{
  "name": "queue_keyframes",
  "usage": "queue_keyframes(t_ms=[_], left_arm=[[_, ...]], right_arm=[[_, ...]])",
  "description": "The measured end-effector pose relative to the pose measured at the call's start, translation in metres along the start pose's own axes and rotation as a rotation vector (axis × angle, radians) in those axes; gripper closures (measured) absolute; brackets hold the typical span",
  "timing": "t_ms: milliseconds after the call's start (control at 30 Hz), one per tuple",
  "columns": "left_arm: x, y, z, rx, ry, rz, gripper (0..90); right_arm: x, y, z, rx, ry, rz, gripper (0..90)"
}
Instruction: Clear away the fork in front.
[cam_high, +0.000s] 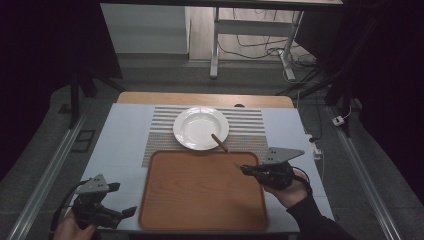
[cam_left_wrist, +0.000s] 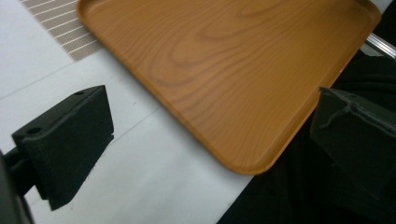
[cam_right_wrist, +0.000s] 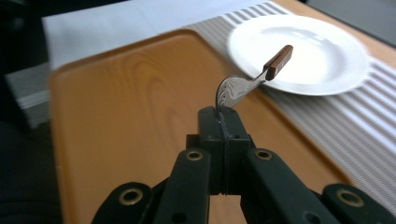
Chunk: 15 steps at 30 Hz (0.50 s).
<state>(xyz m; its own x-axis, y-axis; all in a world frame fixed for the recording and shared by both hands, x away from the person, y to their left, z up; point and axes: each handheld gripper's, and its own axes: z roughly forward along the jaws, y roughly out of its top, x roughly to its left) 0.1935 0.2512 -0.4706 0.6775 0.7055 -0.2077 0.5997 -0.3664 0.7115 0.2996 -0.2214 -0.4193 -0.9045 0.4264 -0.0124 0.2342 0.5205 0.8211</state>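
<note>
A lab or test room set up for recording is showing here: a white-covered table (cam_high: 120, 135) is standing between metal floor rails (cam_high: 47, 172) on grey carpet, with a bare desk frame (cam_high: 216, 45), loose cables (cam_high: 260, 50) and dark curtained sides surrounding it

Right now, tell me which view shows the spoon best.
The right gripper view: the spoon is close, its metal bowl pinched in the shut jaws, brown handle over the plate. The high view shows it small and thin.

Right gripper (cam_high: 243, 169) clamped on a wooden-handled utensil (cam_high: 222, 145) above the tray (cam_high: 200, 192), handle over white plate (cam_high: 192, 127).
</note>
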Motion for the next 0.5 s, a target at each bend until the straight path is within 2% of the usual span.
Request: queue_keyframes(t_ms=[200,367,500], left_arm=[[-0.003,0.02,0.014,0.006,-0.049,0.045,0.0],[-0.005,0.043,0.03,0.045,-0.074,0.127,0.0],[-0.006,0.062,0.047,0.062,-0.108,0.173,0.0]], right_arm=[[0.013,-0.001,0.003,-0.01,0.099,0.006,89.9],[0.023,-0.002,0.004,-0.025,0.185,0.011,89.9],[0.03,-0.003,0.004,-0.03,0.24,0.002,89.9]])
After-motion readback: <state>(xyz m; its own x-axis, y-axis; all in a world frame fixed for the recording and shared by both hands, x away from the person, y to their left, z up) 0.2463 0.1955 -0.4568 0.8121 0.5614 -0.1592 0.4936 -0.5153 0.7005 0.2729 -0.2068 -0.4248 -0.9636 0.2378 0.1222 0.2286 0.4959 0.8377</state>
